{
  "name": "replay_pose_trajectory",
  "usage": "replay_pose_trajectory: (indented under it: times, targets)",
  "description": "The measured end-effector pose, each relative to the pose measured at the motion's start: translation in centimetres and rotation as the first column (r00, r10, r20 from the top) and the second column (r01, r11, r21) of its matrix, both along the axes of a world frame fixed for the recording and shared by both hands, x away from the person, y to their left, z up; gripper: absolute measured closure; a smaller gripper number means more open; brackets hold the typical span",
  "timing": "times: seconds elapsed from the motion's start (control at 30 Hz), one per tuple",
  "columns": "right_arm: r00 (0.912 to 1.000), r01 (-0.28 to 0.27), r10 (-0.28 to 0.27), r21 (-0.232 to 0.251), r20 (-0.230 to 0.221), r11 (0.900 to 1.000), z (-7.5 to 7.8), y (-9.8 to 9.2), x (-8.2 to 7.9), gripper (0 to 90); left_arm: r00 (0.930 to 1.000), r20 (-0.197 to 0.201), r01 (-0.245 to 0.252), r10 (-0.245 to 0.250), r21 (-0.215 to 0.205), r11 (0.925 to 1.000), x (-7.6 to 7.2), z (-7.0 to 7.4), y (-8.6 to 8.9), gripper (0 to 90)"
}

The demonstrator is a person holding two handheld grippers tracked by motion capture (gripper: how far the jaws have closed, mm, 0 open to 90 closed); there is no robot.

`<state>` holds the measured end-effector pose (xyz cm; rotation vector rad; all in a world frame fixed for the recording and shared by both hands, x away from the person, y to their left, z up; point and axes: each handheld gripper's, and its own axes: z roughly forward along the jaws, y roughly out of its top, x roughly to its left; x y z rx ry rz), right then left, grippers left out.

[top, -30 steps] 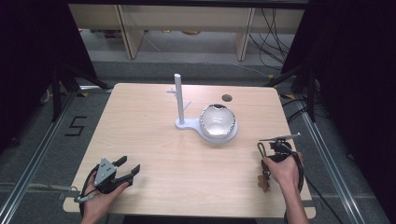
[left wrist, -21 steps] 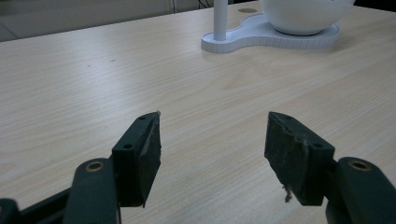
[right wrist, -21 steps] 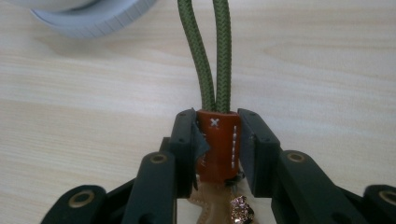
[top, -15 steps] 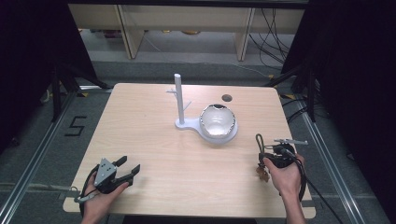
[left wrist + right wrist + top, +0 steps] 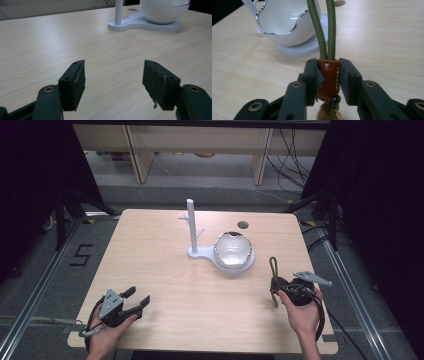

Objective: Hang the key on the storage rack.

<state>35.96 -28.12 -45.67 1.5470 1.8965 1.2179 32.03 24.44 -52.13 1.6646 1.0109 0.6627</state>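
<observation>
Your right claw (image 5: 327, 75) grips the keychain's (image 5: 328, 75) brown leather tab, its braided green loop (image 5: 322, 27) upright near the glossy white bowl (image 5: 287, 22), while your left claw (image 5: 113, 80) gapes over the woodgrain surface (image 5: 50, 45).

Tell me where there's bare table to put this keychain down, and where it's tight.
Free: the wide stretch of table left of the white stand, and the near middle between the left gripper and the right gripper holding the keychain. Crowded: the centre back, where the stand and the bowl share one base, with a small hole behind.
</observation>
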Motion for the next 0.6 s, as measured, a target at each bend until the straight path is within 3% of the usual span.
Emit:
replay_pose_trajectory:
  times: [0.07, 0.1, 0.2, 0.23, 0.27, 0.3, 0.33, 0.4, 0.43, 0.5, 0.53, 0.57, 0.6]
  targets:
    - [0.9998, 0.02, -0.021, 0.031, 0.005, 0.999, 0.1, 0.5, -0.4, 69.5, 0.9999, 0.009, 0.009, -0.008, -0.016, 0.9998, 0.0, 0.0, -0.1, 34.4]
    - [0.9988, -0.02, 0.02, 0.019, 0.045, 1.0, 0.1, 0.3, -0.4, 69.5, 1.0, 0.004, 0.007, -0.007, -0.007, 1.0, 0.0, 0.2, -0.1, 34.4]
    - [0.9969, -0.026, 0.024, 0.026, 0.076, 0.999, 0.1, 0.4, -0.5, 69.6, 0.9999, 0.004, 0.012, -0.012, -0.019, 0.9997, -0.1, 0.3, -0.4, 34.5]
    - [0.9968, -0.008, 0.003, 0.06, 0.08, 0.998, 0.3, 0.8, -0.8, 69.6, 0.9998, 0.006, 0.019, -0.019, -0.014, 0.9997, -0.1, 0.3, -0.4, 34.6]
    - [0.9968, -0.008, 0.003, 0.06, 0.08, 0.998, 0.3, 0.8, -0.8, 69.6, 0.9998, 0.006, 0.019, -0.019, -0.014, 0.9997, -0.1, 0.3, -0.4, 34.6]
    - [0.9938, -0.02, 0.016, 0.033, 0.11, 0.999, 0.2, 0.6, -0.7, 69.6, 0.9998, 0.003, 0.02, -0.02, -0.013, 0.9997, -0.1, 0.4, -0.5, 34.6]
    - [0.9916, -0.036, 0.031, 0.044, 0.126, 0.998, 0.2, 0.6, -0.7, 69.5, 0.9997, 0.005, 0.024, -0.024, -0.021, 0.9995, -0.1, 0.4, -0.5, 34.7]
    - [0.9941, -0.01, 0.003, 0.066, 0.109, 0.998, 0.4, 1.1, -1.1, 69.6, 0.9996, 0.009, 0.027, -0.027, -0.029, 0.9992, -0.2, 0.6, -0.6, 34.8]
    - [0.9904, -0.024, 0.02, 0.031, 0.137, 0.999, 0.4, 0.9, -0.9, 69.5, 0.9996, 0.007, 0.028, -0.028, -0.023, 0.9994, -0.2, 0.7, -0.6, 34.8]
    - [0.9878, -0.035, 0.029, 0.036, 0.153, 0.999, 0.5, 1.0, -1.0, 69.6, 0.9994, 0.011, 0.033, -0.033, -0.032, 0.999, -0.2, 0.8, -0.7, 34.9]
    - [0.989, -0.036, 0.027, 0.061, 0.146, 0.997, 0.5, 1.3, -1.1, 69.6, 0.9992, 0.015, 0.038, -0.038, -0.043, 0.9983, -0.2, 0.8, -0.8, 34.9]
    - [0.9834, -0.043, 0.032, 0.061, 0.179, 0.997, 0.5, 1.4, -1.1, 69.6, 0.9993, 0.006, 0.037, -0.036, -0.04, 0.9985, -0.2, 1.0, -0.9, 34.9]
    - [0.9834, -0.043, 0.032, 0.061, 0.179, 0.997, 0.5, 1.4, -1.1, 69.6, 0.9993, 0.006, 0.037, -0.036, -0.04, 0.9985, -0.2, 1.0, -0.9, 34.9]
